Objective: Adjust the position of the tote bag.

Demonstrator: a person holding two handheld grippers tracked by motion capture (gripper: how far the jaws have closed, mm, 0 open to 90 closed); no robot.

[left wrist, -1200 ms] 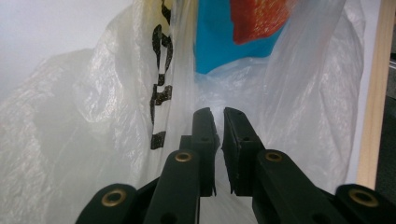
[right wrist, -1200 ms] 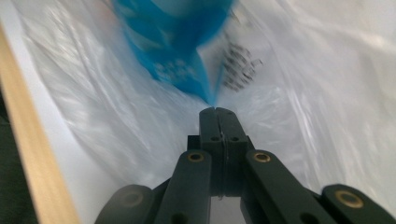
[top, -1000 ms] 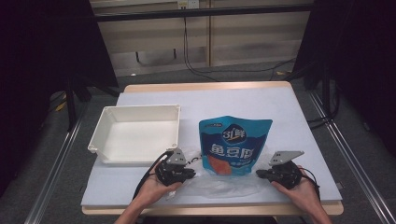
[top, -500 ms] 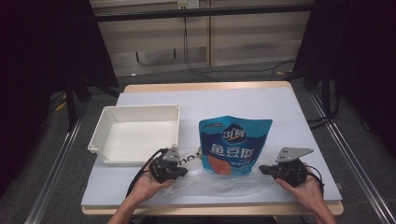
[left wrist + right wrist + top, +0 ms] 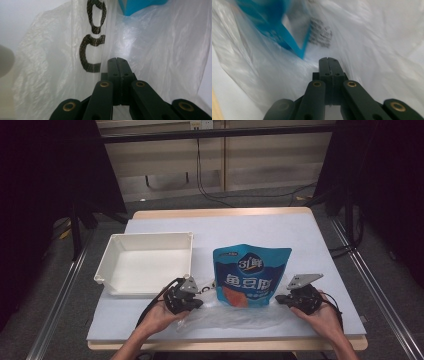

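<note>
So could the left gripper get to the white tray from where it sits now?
Probably yes. The left gripper sits just in front of the white tray, with nothing between them, but its jaws look shut on the clear plastic bag, so it would drag that along.

Left gripper [image 5: 117,60]: jaws pressed together on thin clear plastic bag [image 5: 155,50]. Black printed marks [image 5: 91,40] on the film left of the jaws. Blue packet corner [image 5: 135,5] at top edge.

Plastic bag [image 5: 235,316]: thin, clear, crinkled film. Snack pouch [image 5: 251,275]: glossy blue foil-plastic. Tray [image 5: 145,263]: smooth white plastic. Table [image 5: 260,227]: matt pale cover, wooden edge.
</note>
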